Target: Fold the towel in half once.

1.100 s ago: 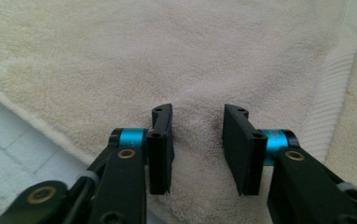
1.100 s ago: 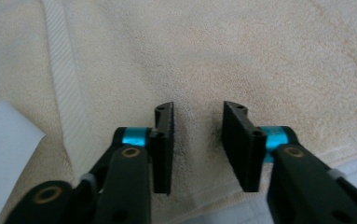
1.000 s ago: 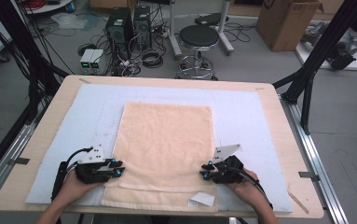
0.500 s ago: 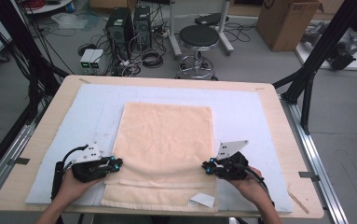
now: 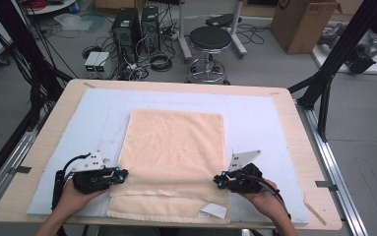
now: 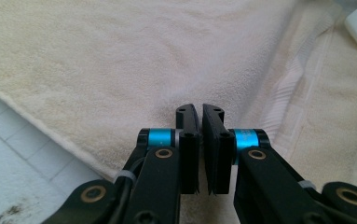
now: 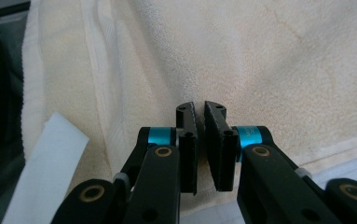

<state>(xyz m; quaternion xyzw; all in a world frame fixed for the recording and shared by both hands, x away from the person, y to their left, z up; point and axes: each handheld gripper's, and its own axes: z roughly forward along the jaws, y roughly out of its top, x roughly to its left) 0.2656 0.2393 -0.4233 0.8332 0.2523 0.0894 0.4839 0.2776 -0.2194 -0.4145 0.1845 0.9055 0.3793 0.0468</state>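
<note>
A peach towel (image 5: 173,147) lies folded flat on the pale blue mat (image 5: 260,118), with a lower layer showing along its front edge. My left gripper (image 5: 122,175) lies low at the towel's left edge near the front. Its jaws have just been closing, and in the left gripper view (image 6: 200,112) they pinch puckered towel (image 6: 120,60). My right gripper (image 5: 217,181) sits at the towel's right edge. Its jaws have also just been closing, and the right gripper view (image 7: 199,109) has the towel (image 7: 278,56) creased at their tips. A white label (image 5: 213,210) sticks out at the front right corner.
The mat covers most of a wooden table (image 5: 301,147). Bare mat lies to either side of the towel and behind it. Beyond the table's far edge are a stool (image 5: 210,39), computer cases (image 5: 137,24) and cables on the floor. Black frame posts (image 5: 333,64) stand at the right.
Both hands keep their places at the towel's side edges. The jaw tips of each gripper look drawn closer together than a second ago.
</note>
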